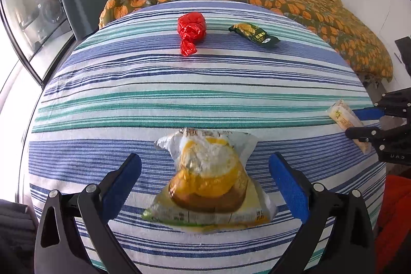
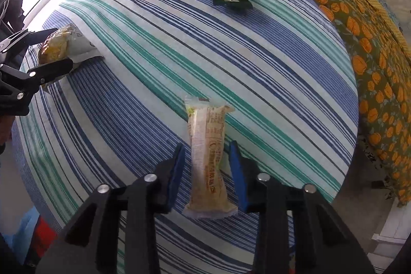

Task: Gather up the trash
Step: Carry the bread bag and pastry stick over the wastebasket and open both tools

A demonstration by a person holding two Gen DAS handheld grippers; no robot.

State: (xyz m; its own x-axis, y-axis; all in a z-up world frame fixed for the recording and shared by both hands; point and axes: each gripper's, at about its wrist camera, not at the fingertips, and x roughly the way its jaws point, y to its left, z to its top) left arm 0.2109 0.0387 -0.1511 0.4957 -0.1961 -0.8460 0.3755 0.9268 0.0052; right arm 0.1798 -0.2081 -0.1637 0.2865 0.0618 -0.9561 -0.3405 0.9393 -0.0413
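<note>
Striped bed sheet [image 1: 179, 84], two wrappers lined up for pickup.
We keep the left claw [image 1: 205, 171] apart around the yellow bag [image 1: 210, 179], the right claw [image 2: 206, 158] apart around the long wrapper [image 2: 208, 158]; we centre, then squeeze gently.

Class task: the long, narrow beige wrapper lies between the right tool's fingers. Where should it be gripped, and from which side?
Grip the beige wrapper across its narrow middle, coming from its near end, as the right tool is placed now. It lies flat on the striped sheet, lengthwise along the open fingers, so they probably need only close on its long edges.
</note>
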